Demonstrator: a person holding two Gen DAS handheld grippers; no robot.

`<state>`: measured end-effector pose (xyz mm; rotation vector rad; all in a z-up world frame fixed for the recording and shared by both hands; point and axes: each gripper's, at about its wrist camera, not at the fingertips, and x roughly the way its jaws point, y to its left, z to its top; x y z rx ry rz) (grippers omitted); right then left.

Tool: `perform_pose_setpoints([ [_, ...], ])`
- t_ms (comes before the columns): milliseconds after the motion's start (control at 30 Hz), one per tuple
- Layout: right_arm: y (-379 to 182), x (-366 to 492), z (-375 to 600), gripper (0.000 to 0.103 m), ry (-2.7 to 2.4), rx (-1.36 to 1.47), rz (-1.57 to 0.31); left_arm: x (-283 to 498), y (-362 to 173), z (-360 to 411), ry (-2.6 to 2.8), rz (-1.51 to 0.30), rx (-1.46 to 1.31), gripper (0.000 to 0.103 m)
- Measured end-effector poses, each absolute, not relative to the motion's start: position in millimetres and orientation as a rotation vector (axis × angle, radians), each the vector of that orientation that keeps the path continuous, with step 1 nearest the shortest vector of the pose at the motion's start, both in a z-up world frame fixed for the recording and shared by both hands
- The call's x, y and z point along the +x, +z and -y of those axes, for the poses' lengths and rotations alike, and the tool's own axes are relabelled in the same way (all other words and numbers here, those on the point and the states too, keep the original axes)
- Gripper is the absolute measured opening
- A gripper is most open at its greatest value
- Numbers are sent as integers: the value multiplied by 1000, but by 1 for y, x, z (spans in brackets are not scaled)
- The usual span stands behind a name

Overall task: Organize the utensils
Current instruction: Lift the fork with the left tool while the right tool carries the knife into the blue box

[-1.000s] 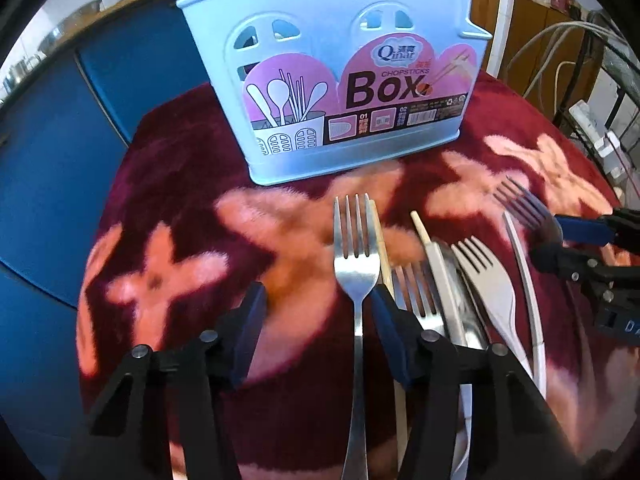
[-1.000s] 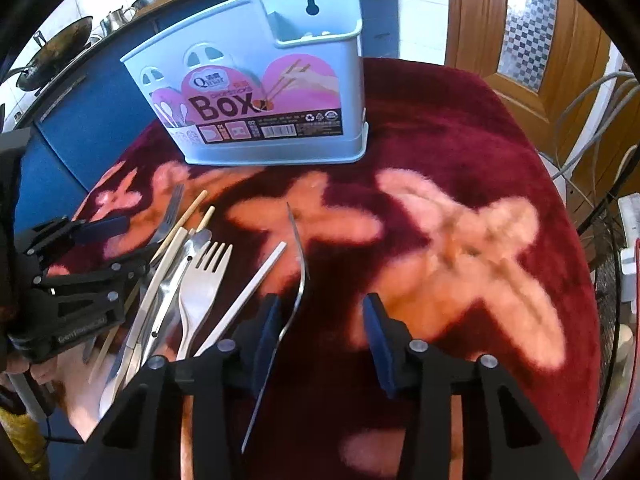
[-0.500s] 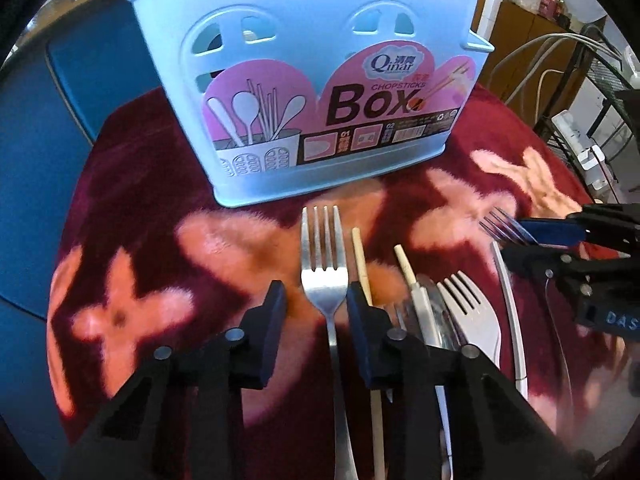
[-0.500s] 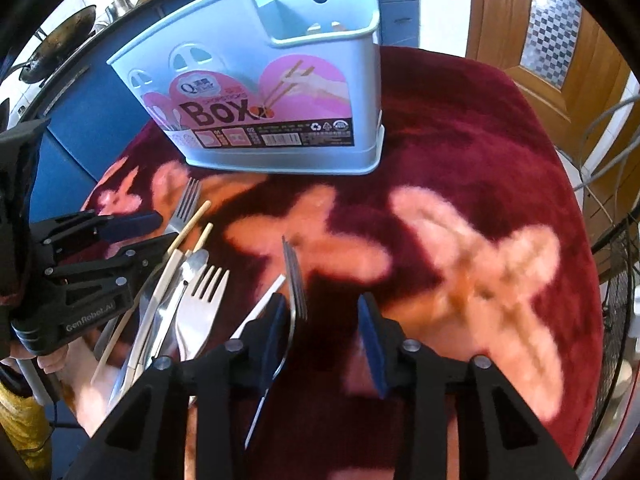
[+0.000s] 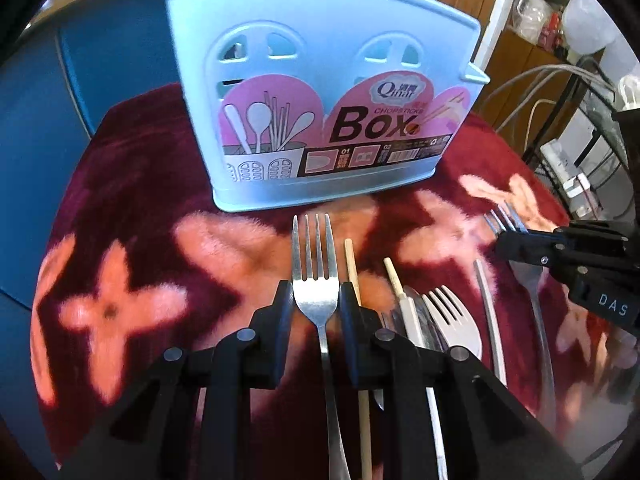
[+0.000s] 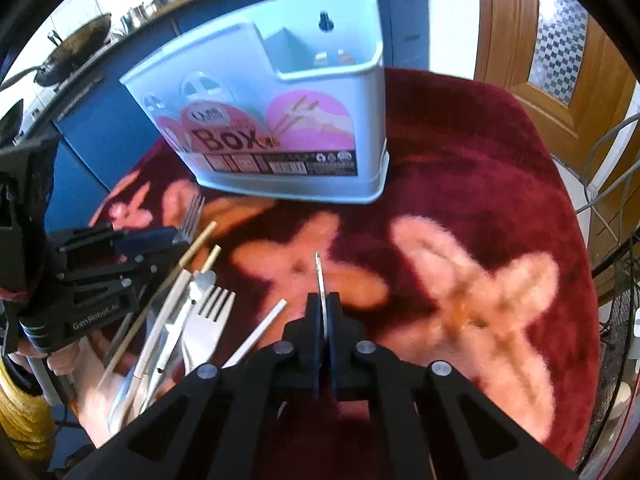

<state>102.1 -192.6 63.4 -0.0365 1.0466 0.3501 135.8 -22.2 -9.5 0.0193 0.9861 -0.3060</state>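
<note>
A light blue chopsticks box [image 5: 320, 92] stands upright on a dark red floral cloth [image 5: 120, 208]; it also shows in the right wrist view [image 6: 280, 120]. My left gripper [image 5: 314, 300] is shut on a steel fork [image 5: 314, 264], tines toward the box. My right gripper [image 6: 322, 312] is shut on another steel fork [image 6: 319, 276], seen edge-on, a little above the cloth. Both sit a short way in front of the box.
A pile of loose utensils lies between the grippers: a white fork [image 5: 448, 320], wooden chopsticks [image 5: 352, 272], a white chopstick [image 6: 260, 332] and a knife [image 5: 486, 308]. A blue cabinet [image 5: 36, 120] stands behind; cables and a wire rack [image 5: 592, 128] are on the right.
Both grippers closed onto their forks. Both moved closer to the box.
</note>
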Motion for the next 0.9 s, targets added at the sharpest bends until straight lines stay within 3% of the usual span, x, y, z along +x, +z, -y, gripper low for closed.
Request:
perform_pose_setpoints([
  [900, 170, 43, 190, 4, 219, -42, -589, 50, 96, -4, -301, -598, -64, 23],
])
